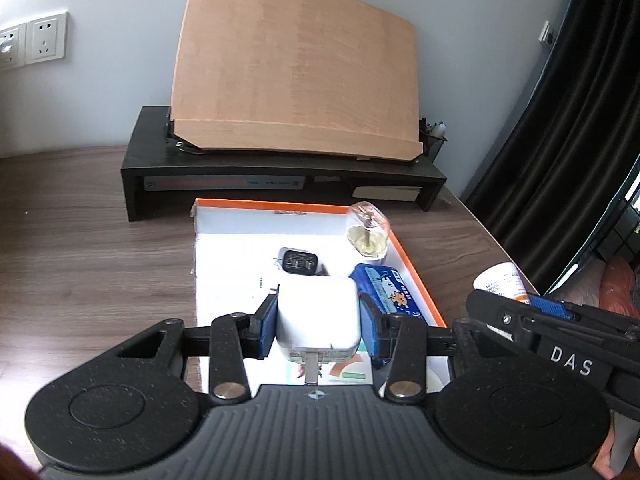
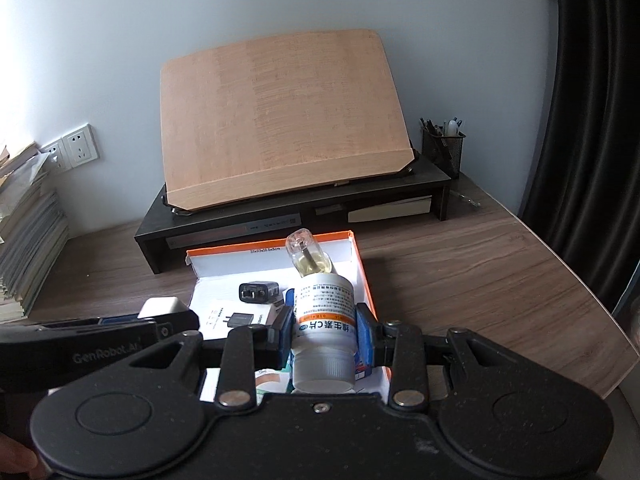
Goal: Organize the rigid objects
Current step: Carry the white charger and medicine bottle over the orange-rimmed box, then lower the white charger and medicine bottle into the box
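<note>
Rigid objects are being gathered into an orange-rimmed box (image 1: 416, 264) that sits on the wooden surface (image 1: 100, 240), near a black monitor riser (image 1: 280, 164) carrying a tilted wooden board (image 1: 296, 72).

The left gripper (image 1: 319, 320) has its fingers closed on a white charger cube (image 1: 318, 314), blue pads pressing its two sides and the metal prongs pointing back at the camera. It hangs over the near part of the box, probably so the cube can be set down on the printed leaflet lying there.

The right gripper (image 2: 323, 332) has its fingers clamped on a white pill bottle (image 2: 323, 320), held lying along them with the cap toward the camera, over the right side of the box. Gripping the round body across its width keeps it from rolling out.

Already inside the box are a black charger (image 2: 258, 292) near the middle, a blue tin (image 1: 390, 292) to the right, and a small clear glass bottle (image 1: 367, 232) of yellowish liquid at the far right corner; whether it stands upright or leans on the wall is hard to tell. Both held items look ready for placing in the free patches beside these.
</note>
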`<state>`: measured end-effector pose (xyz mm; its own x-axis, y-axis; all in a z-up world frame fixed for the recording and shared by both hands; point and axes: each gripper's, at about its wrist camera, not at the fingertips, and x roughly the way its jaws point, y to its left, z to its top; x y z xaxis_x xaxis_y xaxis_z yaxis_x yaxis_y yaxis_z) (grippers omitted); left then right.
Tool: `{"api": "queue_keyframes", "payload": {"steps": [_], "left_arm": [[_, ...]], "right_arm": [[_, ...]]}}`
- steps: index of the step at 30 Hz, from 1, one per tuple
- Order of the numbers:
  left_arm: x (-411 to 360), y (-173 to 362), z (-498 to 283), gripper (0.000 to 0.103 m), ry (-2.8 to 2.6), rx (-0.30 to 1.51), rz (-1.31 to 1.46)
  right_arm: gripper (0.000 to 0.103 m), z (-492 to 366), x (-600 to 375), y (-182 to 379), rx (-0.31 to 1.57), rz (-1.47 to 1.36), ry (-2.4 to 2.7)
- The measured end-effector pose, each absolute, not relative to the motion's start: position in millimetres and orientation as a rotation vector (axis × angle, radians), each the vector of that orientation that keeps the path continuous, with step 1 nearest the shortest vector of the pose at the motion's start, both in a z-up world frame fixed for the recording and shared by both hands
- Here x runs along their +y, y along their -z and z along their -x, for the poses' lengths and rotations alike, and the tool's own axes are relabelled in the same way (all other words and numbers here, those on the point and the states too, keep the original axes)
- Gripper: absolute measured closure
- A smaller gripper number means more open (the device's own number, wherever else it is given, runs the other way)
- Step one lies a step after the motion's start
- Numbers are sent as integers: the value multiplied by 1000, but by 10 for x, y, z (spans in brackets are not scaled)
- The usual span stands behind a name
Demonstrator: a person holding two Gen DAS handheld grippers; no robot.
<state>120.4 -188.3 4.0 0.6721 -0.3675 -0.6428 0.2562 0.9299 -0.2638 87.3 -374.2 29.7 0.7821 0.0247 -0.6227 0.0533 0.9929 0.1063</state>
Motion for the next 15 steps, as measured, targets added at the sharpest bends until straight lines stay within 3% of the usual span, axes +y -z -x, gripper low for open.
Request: {"api": "queue_keyframes", "payload": {"steps": [15], "left_arm": [[-1957,19,-1233,61,324,772,160]], "right_arm": [[63,-724,-3840,-264,695,-109,-12]]}}
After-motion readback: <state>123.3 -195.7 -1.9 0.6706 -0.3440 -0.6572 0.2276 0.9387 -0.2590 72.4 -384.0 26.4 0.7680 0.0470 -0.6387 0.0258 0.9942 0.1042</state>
